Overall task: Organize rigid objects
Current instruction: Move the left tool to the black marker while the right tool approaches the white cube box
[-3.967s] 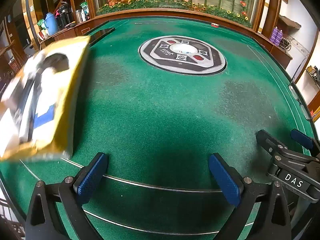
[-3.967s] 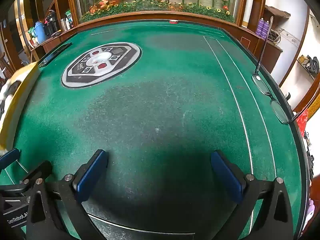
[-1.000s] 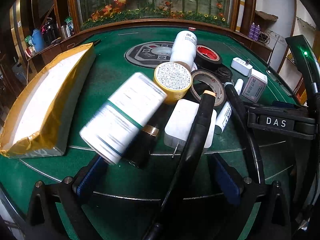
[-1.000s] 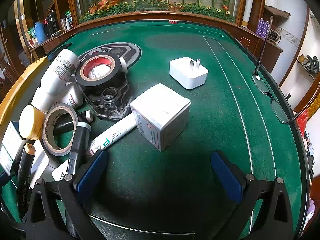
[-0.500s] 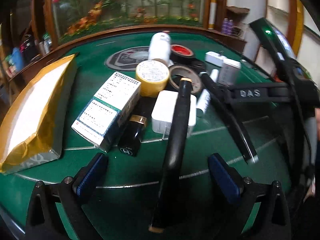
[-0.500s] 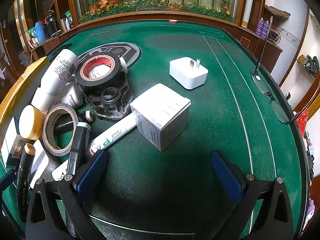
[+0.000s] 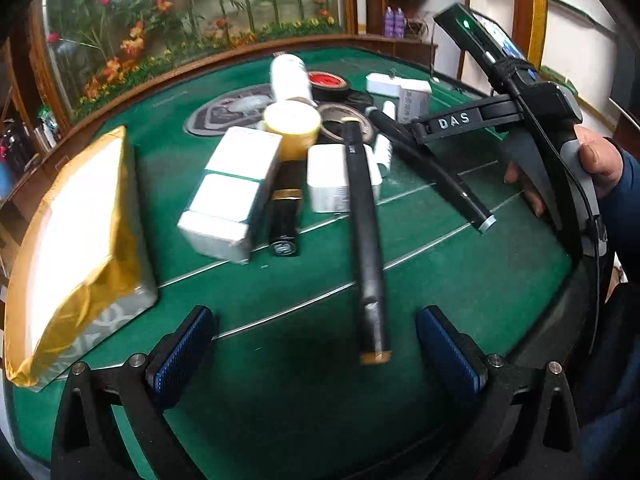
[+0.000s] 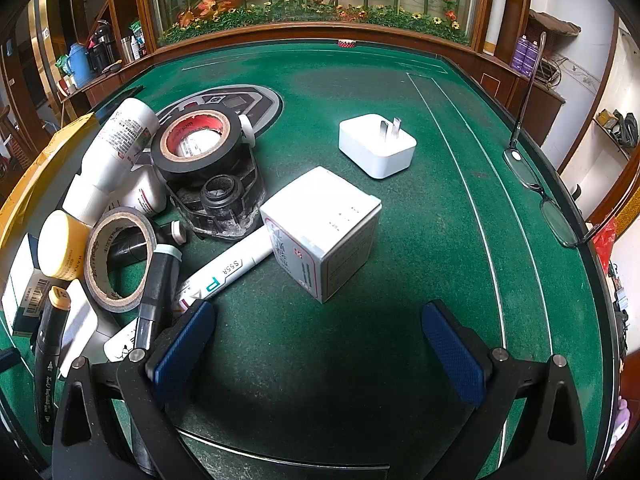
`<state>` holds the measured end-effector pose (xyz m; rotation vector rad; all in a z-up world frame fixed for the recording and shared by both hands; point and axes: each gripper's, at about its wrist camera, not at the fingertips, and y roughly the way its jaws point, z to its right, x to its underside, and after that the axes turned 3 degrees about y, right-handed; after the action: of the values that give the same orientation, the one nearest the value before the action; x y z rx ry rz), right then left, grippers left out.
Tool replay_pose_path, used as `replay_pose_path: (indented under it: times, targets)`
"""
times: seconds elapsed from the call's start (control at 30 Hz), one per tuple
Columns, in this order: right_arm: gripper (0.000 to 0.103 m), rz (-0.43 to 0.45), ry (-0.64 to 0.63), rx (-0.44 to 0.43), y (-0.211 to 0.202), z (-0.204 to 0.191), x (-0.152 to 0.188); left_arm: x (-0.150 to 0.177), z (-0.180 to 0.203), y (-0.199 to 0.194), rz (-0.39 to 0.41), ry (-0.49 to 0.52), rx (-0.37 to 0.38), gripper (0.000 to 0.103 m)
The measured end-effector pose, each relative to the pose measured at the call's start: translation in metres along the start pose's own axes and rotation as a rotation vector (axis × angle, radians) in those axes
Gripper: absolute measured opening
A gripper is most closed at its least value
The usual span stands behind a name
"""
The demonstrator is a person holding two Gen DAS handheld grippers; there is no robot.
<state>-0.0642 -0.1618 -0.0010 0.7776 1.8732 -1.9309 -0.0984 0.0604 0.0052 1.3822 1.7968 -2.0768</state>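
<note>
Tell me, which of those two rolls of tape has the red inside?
The black roll farther back, perched on the dusty black holder. Its core is red with print; the nearer grey roll has a plain tan core and leans among the markers.

My right side has bare felt (image 8: 440, 240). The white box (image 8: 324, 232) and charger (image 8: 376, 146) block ahead; clutter crowds left.

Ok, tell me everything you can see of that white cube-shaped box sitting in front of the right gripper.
The white cube-shaped box looks like thin cardboard, with a plain top and red-and-blue print on its side faces, too small to read. It appears closed and rests flat on the green felt table, one corner toward the camera. The white marker's tip meets its left face. It lies beyond the open right gripper, untouched.
</note>
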Motion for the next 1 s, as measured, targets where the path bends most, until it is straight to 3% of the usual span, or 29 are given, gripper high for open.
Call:
replay_pose_path:
  times: [0.07, 0.13, 0.4, 0.53, 0.63, 0.8, 1.0]
  targets:
    - [0.103, 0.000, 0.000, 0.000, 0.000, 0.000, 0.000, 0.006, -0.008, 0.000, 0.017, -0.046, 0.025, 0.103]
    - [0.103, 0.000, 0.000, 0.000, 0.000, 0.000, 0.000, 0.009, -0.015, -0.001, 0.012, -0.086, 0.002, 0.103]
    - [0.103, -0.033, -0.018, -0.016, 0.001, -0.001, -0.002, 0.011, -0.018, -0.007, -0.006, -0.128, 0.006, 0.103]
    - [0.103, -0.073, -0.023, -0.060, 0.002, 0.001, -0.007, 0.011, -0.036, -0.012, 0.043, -0.296, 0.056, 0.103]
    - [0.103, -0.057, -0.017, -0.135, 0.003, 0.010, -0.010, 0.014, -0.044, -0.016, 0.079, -0.399, 0.086, 0.103]
    - [0.103, -0.012, 0.115, -0.270, 0.001, 0.034, -0.009, 0.009, -0.038, -0.015, 0.054, -0.377, 0.066, 0.103]
    - [0.103, -0.080, 0.013, -0.231, 0.010, 0.022, -0.023, 0.003, -0.028, -0.010, 0.001, -0.337, 0.015, 0.102]
